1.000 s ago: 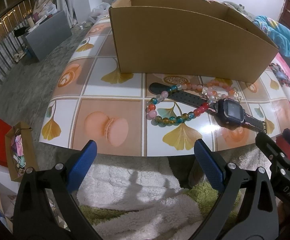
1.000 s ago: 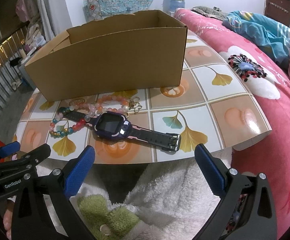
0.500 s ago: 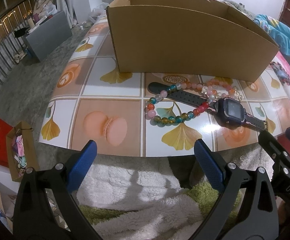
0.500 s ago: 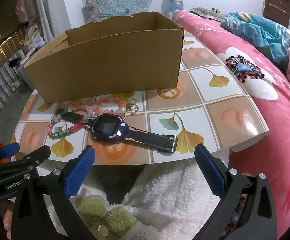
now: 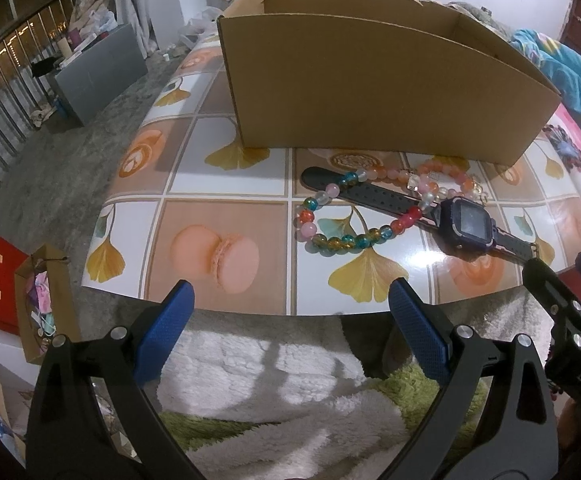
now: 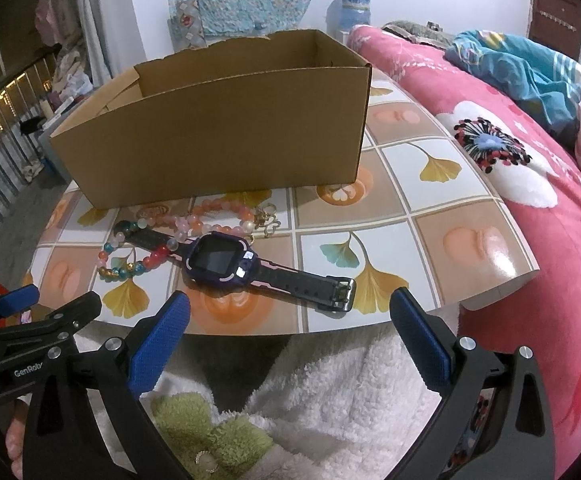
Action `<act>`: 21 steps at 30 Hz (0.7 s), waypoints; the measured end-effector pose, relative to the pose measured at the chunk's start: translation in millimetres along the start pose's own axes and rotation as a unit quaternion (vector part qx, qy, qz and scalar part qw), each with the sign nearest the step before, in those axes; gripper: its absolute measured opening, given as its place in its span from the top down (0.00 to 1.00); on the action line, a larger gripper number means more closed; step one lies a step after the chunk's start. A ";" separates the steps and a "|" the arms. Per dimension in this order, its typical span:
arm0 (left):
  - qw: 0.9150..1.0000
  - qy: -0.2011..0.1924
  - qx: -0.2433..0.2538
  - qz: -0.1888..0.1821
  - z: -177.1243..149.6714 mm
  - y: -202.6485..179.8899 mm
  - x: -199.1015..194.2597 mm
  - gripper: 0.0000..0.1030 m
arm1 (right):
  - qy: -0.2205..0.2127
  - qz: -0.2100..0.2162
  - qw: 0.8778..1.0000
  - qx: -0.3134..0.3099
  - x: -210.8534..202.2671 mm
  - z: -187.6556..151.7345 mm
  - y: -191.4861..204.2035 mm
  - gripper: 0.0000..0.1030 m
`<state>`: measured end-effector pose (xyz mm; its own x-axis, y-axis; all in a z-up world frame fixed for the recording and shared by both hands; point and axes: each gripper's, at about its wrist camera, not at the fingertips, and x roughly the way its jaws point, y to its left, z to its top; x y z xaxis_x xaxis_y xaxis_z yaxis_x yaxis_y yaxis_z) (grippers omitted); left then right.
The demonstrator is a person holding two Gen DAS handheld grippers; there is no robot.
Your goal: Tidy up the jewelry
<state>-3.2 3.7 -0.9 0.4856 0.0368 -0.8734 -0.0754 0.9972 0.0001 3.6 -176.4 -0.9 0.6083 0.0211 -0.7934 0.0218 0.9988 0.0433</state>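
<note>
Nothing looks sorted yet. The cardboard box (image 6: 218,128) stands on the table (image 6: 442,200) ahead of both grippers, and what shows of its inside looks empty, though its floor is mostly hidden. All 3 pieces lie on the table in front of the box, between it and the grippers.

The watch (image 6: 220,262) lies flat just ahead of the right gripper (image 6: 286,332), its buckle end toward that gripper's right finger. The multicoloured bead bracelet (image 5: 344,216) is draped over the watch strap, ahead of the left gripper (image 5: 290,320) and slightly to its right. The pink and orange bead bracelet (image 5: 438,178) lies farther off, close to the box wall, touching the other 2.

Both grippers hang short of the table edge, jaws spread wide and holding nothing. So the whole job remains: 3 items to lift and place in the box, starting by untangling the overlap.
</note>
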 end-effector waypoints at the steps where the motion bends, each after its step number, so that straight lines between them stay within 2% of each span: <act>1: 1.000 -0.002 0.000 0.001 0.4 0.1 -0.6 0.09 | 0.000 0.001 1.000 0.000 0.1 -0.3 -0.4 0.05; 12: 1.000 -0.007 0.005 0.010 4.8 -3.7 -0.4 0.09 | -0.013 0.015 1.000 0.003 -0.4 0.1 -7.0 0.05; 21: 0.999 0.004 0.034 0.005 9.2 -12.3 5.4 0.09 | -0.025 0.028 0.999 0.028 -0.1 1.8 -19.8 0.06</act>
<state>8.4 -7.7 -1.2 0.4788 0.0473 -0.8766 -0.0203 0.9989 0.0429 4.6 -196.2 -0.6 0.6488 0.0735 -0.7574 0.0307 0.9920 0.1225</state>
